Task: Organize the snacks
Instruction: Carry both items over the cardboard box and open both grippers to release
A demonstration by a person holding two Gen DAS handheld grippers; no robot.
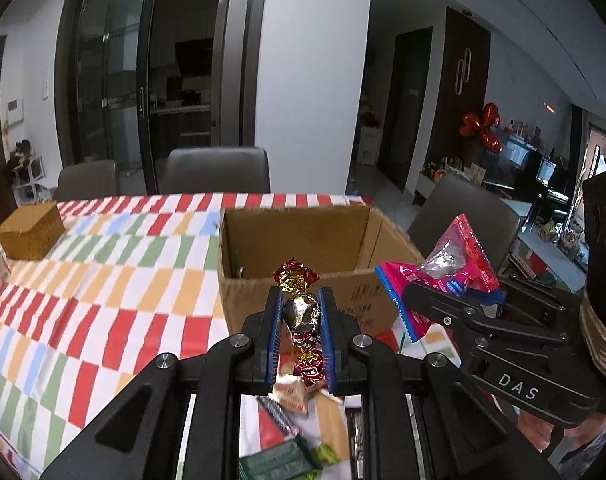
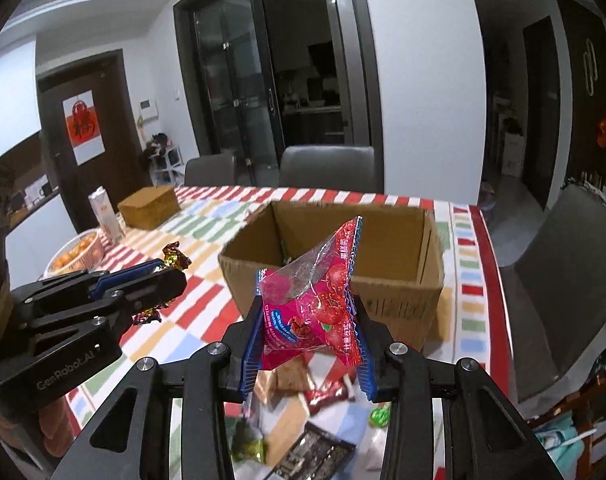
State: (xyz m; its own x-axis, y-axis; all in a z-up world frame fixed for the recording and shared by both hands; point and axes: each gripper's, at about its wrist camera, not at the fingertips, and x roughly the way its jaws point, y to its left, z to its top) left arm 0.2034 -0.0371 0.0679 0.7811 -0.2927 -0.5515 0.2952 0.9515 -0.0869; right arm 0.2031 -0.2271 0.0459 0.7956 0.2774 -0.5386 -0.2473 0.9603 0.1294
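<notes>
Meanwhile, at a dining table [image 1: 103,280] spread with a checked cloth of red, green, orange and blue, both handheld grippers hover in front of an open cardboard box [image 1: 315,256], each carrying a snack

Seen from the left wrist camera, the left gripper [image 1: 301,320] is clamped on a string of foil-wrapped candies [image 1: 301,312], the blue-padded fingers [image 1: 274,332] pressing the gold and silver middle piece while a red and gold piece juts above the fingertips and another hangs below. Its load sits just short of the box's near wall

Seen from the right wrist camera, the right gripper [image 2: 308,320] grips a pink snack packet [image 2: 311,304] printed with red cherries; the packet's clear upper corner rises above the fingers, in front of the box opening [image 2: 343,236]. That same packet [image 1: 447,268] shows at the right of the left view, beside the box

Loose snacks lie on the cloth beneath the grippers, among them a green packet [image 1: 275,460], a dark bar [image 2: 315,452] and small green candies [image 2: 379,416], blurred in both views

Farther back on the table stand a brown lidded box [image 2: 149,206], a white carton [image 2: 105,216] and a bowl of oranges [image 2: 77,252]. Grey chairs [image 2: 327,168] line the far side
</notes>
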